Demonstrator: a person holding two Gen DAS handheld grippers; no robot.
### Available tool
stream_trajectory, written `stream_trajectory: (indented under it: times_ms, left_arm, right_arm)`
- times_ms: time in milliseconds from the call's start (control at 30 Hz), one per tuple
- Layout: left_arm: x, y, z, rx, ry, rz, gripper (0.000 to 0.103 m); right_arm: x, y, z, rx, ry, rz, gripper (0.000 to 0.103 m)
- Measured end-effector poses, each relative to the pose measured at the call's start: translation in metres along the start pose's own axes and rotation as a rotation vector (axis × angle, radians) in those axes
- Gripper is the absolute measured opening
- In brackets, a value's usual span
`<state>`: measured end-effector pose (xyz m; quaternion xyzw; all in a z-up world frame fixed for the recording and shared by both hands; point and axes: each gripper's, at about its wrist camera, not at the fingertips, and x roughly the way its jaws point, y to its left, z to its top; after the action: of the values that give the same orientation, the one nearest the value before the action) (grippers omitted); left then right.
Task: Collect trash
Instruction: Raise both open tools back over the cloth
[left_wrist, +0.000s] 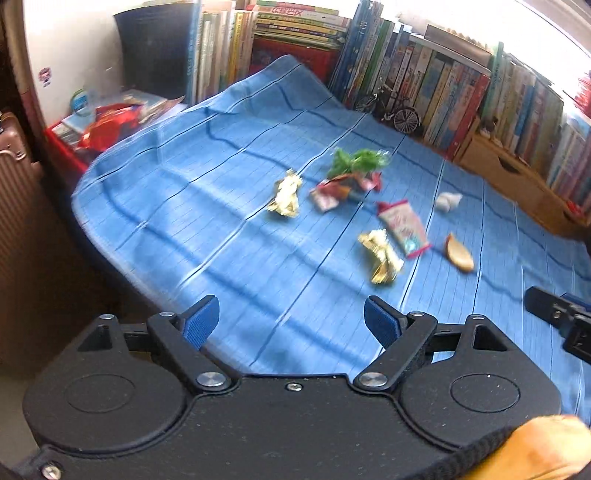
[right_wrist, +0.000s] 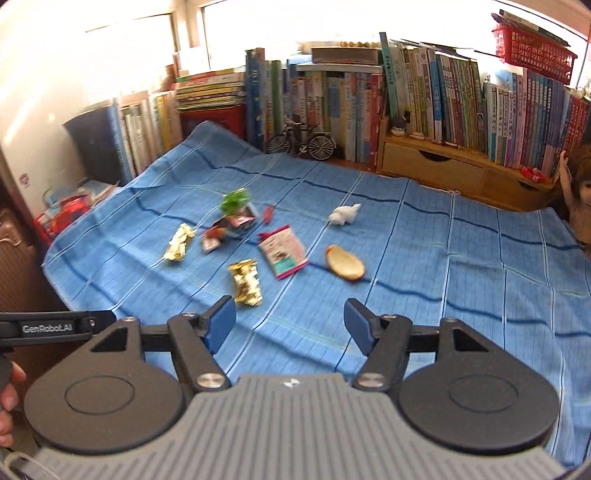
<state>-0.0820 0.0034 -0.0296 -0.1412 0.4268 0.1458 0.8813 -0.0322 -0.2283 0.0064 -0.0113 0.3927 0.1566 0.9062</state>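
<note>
Trash lies scattered on a blue striped cloth (left_wrist: 207, 221) (right_wrist: 424, 266). There are two crumpled gold foils (left_wrist: 286, 195) (left_wrist: 380, 256) (right_wrist: 179, 243) (right_wrist: 246, 282), a green wrapper (left_wrist: 356, 160) (right_wrist: 234, 201), small red-pink wrappers (left_wrist: 343, 188) (right_wrist: 229, 229), a pink snack packet (left_wrist: 402, 227) (right_wrist: 282, 251), a white paper wad (left_wrist: 447, 201) (right_wrist: 343, 214) and a piece of bread (left_wrist: 458, 253) (right_wrist: 345, 263). My left gripper (left_wrist: 291, 319) is open and empty, short of the trash. My right gripper (right_wrist: 290, 325) is also open and empty, near the closer gold foil.
Books (right_wrist: 406, 96) line the far edge, with a model bicycle (right_wrist: 303, 142) and wooden drawers (right_wrist: 443, 170) in front. A red tray of clutter (left_wrist: 92, 129) sits at far left, a suitcase (left_wrist: 14, 206) beside the table. A doll (right_wrist: 580, 199) stands right.
</note>
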Motion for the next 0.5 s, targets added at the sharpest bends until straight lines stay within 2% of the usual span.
stream_trajectory:
  times_ms: [133,300,500]
  left_arm:
    - [0.046,-0.041,0.019,-0.025,0.019,0.022,0.086]
    - [0.101,-0.086,0.038,0.008,0.074,0.066,0.087]
    - [0.152,-0.11,0.045,-0.003,0.145,0.085,0.086]
  right_arm:
    - [0.048,-0.035,0.021,-0.006,0.028,-0.003,0.077]
    - [0.1,-0.068,0.036,-0.033,0.063,-0.001,0.081]
    - [0.15,-0.088,0.04,-0.049,0.129,0.034,0.083]
